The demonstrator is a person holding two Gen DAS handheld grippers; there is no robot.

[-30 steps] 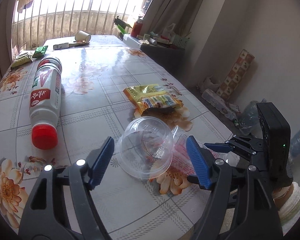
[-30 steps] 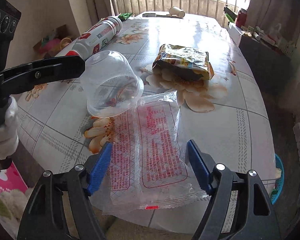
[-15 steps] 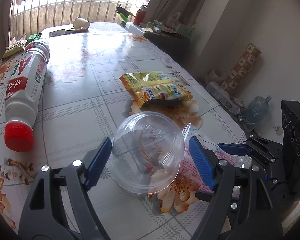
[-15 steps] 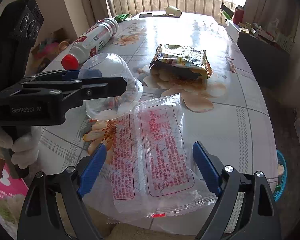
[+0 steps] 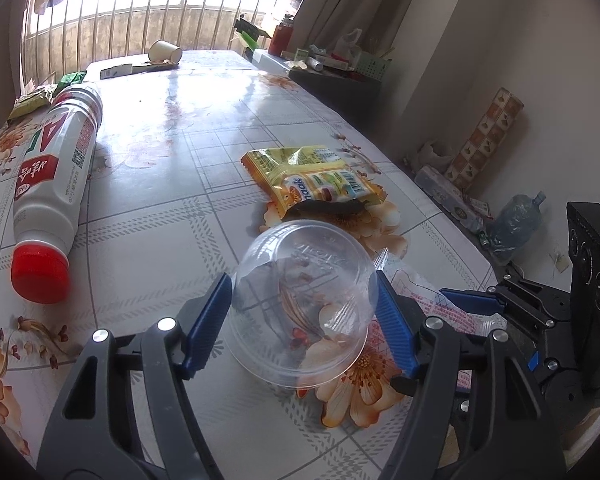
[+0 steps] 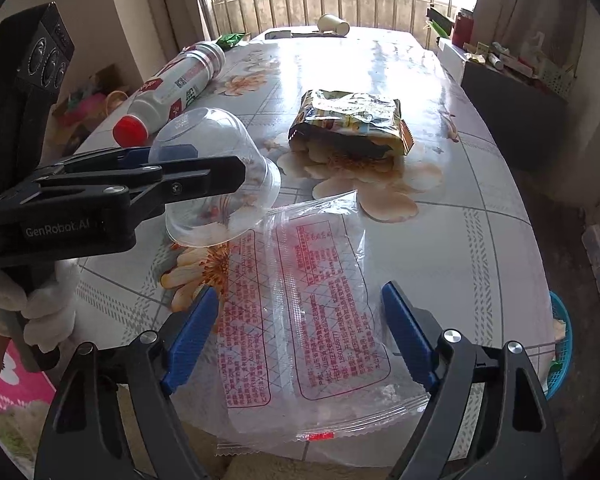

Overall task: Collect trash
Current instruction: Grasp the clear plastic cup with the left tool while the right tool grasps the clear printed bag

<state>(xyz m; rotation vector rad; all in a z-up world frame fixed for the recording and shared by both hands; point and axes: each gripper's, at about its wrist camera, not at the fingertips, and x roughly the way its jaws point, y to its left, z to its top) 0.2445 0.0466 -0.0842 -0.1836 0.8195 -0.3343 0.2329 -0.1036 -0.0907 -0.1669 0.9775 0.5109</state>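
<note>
Bracketing the cup (image 5: 304, 304) near the table's (image 5: 148, 216) near edge with left gripper (image 5: 300, 320) jaws apart, right gripper (image 6: 300, 336) gaping over the wrapper (image 6: 300, 312) overhanging that edge, risking crushing or squirting thin plastic.

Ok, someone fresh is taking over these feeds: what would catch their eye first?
First, the clear plastic cup, upside down on the floral table, with the left gripper fingers on either side of it. Just beside it lies the clear printed wrapper, overhanging the near edge between the open fingers of the right gripper. Further back lie a torn yellow snack bag and a white red-capped bottle on its side.
</note>
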